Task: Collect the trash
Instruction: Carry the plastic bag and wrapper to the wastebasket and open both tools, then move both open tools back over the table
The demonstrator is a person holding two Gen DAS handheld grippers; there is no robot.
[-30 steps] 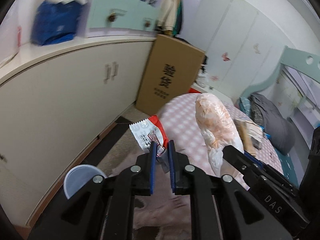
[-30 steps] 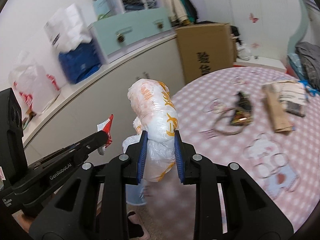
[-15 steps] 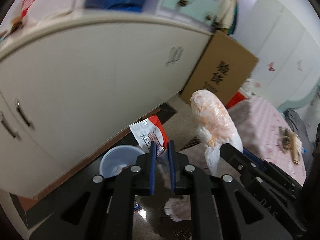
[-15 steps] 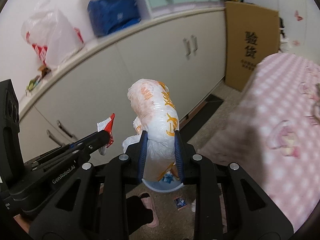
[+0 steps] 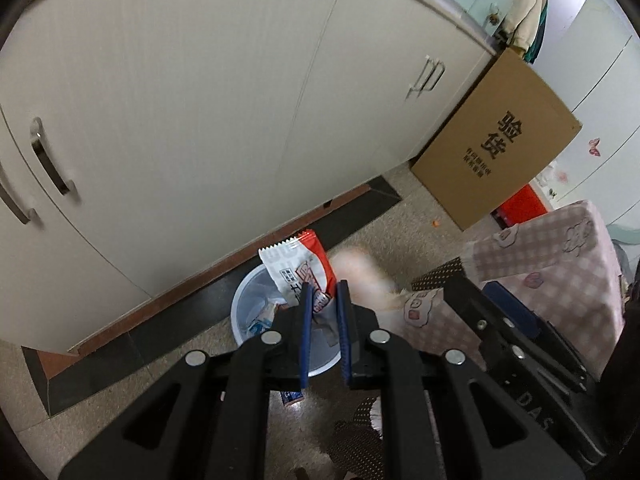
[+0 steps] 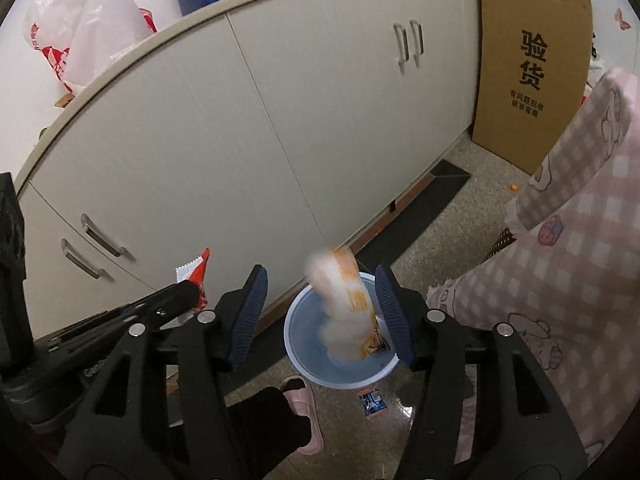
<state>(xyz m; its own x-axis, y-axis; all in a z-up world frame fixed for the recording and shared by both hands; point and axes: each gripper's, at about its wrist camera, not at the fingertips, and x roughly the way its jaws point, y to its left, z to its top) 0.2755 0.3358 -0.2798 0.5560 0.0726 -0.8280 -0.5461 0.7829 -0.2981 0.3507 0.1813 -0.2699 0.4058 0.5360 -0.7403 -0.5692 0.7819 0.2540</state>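
My left gripper (image 5: 323, 300) is shut on a red and white snack wrapper (image 5: 298, 270), held above a pale blue trash bin (image 5: 248, 312) on the floor. The wrapper also shows in the right wrist view (image 6: 196, 276). My right gripper (image 6: 320, 304) is open. A crumpled white and orange plastic bag (image 6: 344, 308), blurred by motion, is between its spread fingers, falling into the bin (image 6: 308, 344). The bag shows as a blur in the left wrist view (image 5: 360, 276).
Cream cabinets (image 6: 280, 120) stand behind the bin. A cardboard box (image 5: 492, 152) leans at their right end. A table with a pink checked cloth (image 6: 580, 280) is at right. A pink slipper (image 6: 304, 400) and a small wrapper (image 6: 370, 400) lie on the floor.
Both grippers swung from the table down over the bin. My right gripper opened and let go of the plastic bag, which is dropping. The left still grips the wrapper.
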